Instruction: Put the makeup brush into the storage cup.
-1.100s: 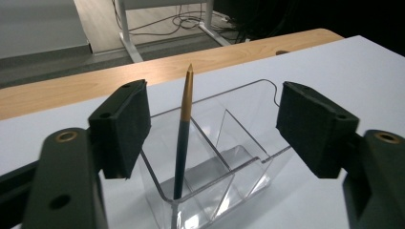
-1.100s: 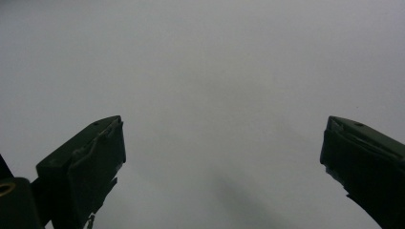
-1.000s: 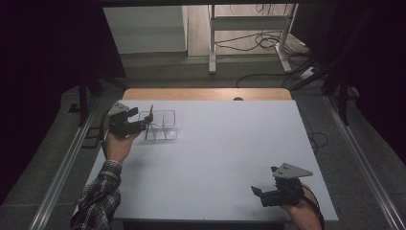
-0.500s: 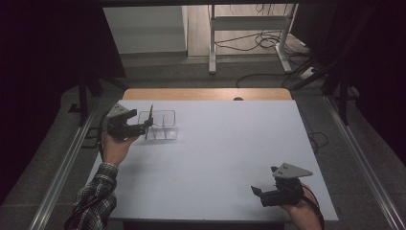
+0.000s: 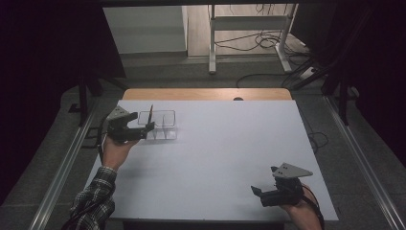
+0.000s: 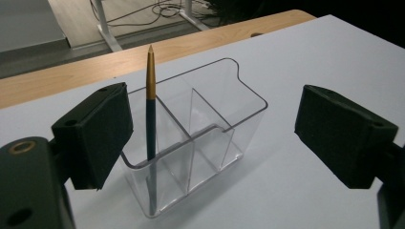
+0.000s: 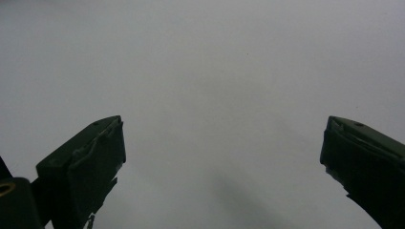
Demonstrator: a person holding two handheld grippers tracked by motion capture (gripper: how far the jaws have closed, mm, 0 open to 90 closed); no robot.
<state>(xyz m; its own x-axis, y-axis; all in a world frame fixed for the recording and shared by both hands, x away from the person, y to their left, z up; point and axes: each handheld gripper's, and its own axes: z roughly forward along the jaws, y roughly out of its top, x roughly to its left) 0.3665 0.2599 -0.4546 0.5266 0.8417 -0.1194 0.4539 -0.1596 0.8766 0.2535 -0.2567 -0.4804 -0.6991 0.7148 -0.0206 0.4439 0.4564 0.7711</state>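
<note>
Pen (image 6: 151, 105) stood upright in the clear organizer's (image 6: 205, 138) nearest compartment, just ahead of the left gripper (image 6: 210, 138), whose jaws had just been opening, empty.

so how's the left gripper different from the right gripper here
The left gripper sits at the table's far left, right by the clear organizer that holds an upright pen; the right gripper rests at the near right with bare table ahead. The left gripper's jaws have just been opening, with the organizer between them untouched; nothing sits between the right's. Both are open and hand-held.
</note>
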